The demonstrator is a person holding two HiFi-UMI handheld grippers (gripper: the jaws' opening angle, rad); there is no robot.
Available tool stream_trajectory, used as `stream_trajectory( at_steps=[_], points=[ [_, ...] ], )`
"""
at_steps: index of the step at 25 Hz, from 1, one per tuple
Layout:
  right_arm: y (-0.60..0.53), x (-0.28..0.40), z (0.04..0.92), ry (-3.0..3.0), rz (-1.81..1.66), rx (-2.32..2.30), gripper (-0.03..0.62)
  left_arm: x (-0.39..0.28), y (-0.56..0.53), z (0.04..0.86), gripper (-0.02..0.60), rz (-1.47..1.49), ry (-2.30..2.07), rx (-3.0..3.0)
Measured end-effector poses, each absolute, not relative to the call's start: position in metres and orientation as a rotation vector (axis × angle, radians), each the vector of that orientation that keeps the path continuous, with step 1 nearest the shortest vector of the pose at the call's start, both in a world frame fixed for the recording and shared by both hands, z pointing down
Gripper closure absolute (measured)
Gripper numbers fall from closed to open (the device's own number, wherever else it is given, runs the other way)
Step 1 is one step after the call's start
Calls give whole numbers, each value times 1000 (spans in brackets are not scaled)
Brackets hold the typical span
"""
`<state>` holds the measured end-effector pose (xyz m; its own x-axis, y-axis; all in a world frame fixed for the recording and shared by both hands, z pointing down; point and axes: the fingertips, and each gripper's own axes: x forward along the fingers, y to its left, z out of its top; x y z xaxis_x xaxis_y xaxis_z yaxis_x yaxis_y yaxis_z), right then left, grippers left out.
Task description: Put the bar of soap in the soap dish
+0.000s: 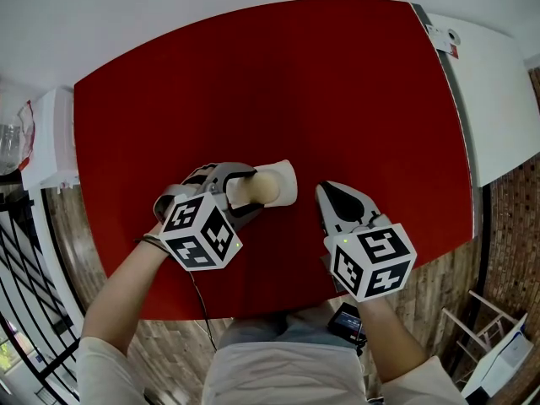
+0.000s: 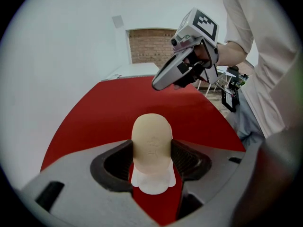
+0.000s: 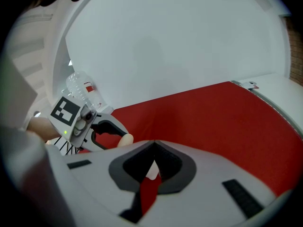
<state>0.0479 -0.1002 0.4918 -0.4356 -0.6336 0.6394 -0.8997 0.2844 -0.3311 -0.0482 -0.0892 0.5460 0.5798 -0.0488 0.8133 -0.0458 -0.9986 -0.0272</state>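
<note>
Left tool [image 2: 151,148] tight on soap bar [image 2: 151,129] over dish [image 2: 150,183]; right tool [image 3: 154,148] closed, empty.

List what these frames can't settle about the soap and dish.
- Soap dish: head view, mostly covered by the bar of soap and left tool; left gripper view shows only a sliver under the bar.
- Whether the bar touches the dish: no view shows the gap.
- Embossed mark on the bar: left gripper view, too faint to read.
- Right gripper view: the right tool's own body hides most of bar and dish.
</note>
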Motion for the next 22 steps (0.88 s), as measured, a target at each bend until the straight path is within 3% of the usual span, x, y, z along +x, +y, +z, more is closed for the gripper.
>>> stream_trajectory(
  at_steps=[22],
  points=[
    [-96,56,507,-2157,971,1384,589,-42,-87,574,328,-1479,46,-2797]
  ],
)
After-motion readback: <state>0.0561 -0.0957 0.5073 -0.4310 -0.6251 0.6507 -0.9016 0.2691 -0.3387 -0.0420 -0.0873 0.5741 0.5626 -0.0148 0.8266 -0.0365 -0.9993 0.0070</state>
